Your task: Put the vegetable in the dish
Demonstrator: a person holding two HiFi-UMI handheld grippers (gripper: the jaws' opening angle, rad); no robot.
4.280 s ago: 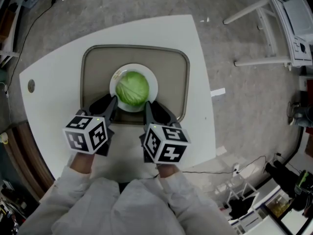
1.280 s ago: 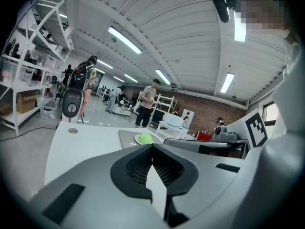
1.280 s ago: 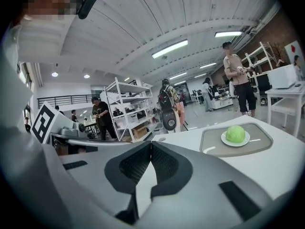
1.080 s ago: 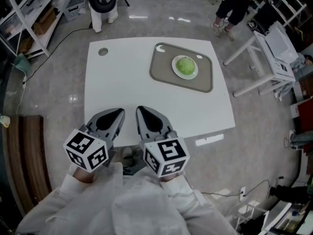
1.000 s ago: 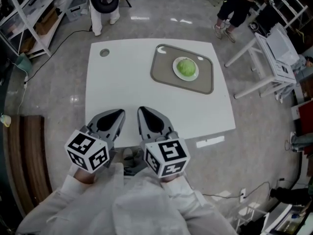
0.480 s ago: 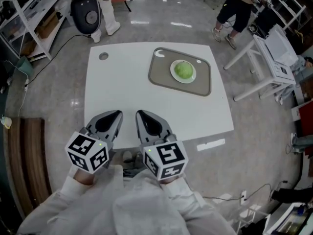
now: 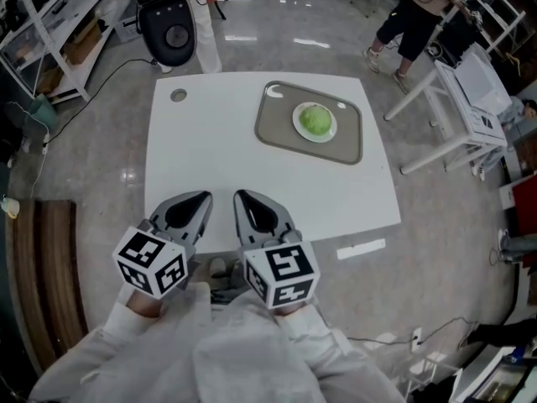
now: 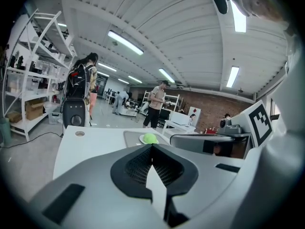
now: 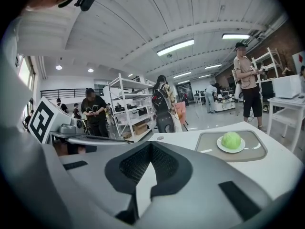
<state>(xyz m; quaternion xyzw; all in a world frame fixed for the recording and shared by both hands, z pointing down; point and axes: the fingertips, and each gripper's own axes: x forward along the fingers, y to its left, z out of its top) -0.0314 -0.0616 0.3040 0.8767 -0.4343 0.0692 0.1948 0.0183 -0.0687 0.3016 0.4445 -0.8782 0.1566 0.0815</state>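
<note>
Plainly, from the head view both grippers overlapped the front edge of the table (image 7: 201,141) and hid part of it. The left gripper (image 7: 200,197) had its jaws pressed together on nothing, and so did the right gripper (image 7: 241,196). The marker cubes covered the hands; only the sleeves (image 7: 168,342) showed. The cabbage (image 7: 315,121) sat in the dish (image 7: 298,131) on a tray (image 7: 273,128) at the table's far right, well apart from both grippers, and covered most of the dish. In each gripper view the gripper's own body blocked the near tabletop. A black case (image 7: 170,28) stood beyond the table, and a person (image 7: 415,15) was cut off at the top edge
</note>
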